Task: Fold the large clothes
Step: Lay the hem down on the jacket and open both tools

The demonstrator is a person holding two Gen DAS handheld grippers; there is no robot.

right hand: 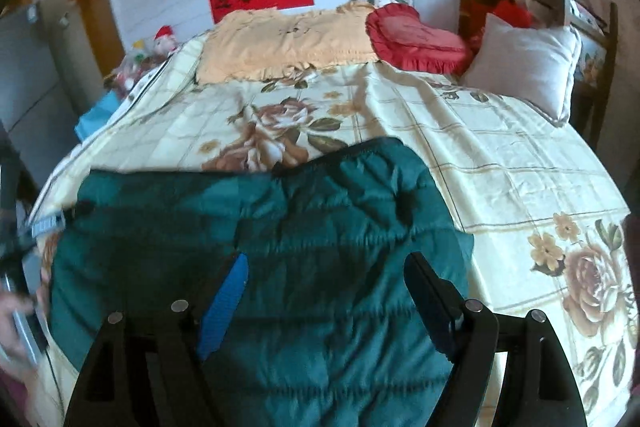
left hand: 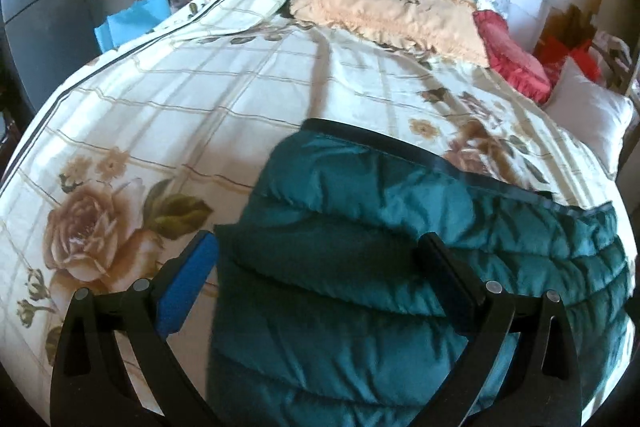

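Note:
A dark teal quilted down jacket lies spread on the bed's floral cover, its black-trimmed edge toward the pillows. It also fills the near middle of the right wrist view. My left gripper is open above the jacket's left edge, with one blue-padded finger over the cover and the other over the jacket. My right gripper is open above the jacket's right half and holds nothing. The left gripper's hand shows at the far left edge of the right wrist view.
The bed cover is cream with brown roses. A peach blanket, a red heart cushion and a white pillow lie at the head. Toys and a blue bag sit left of the bed.

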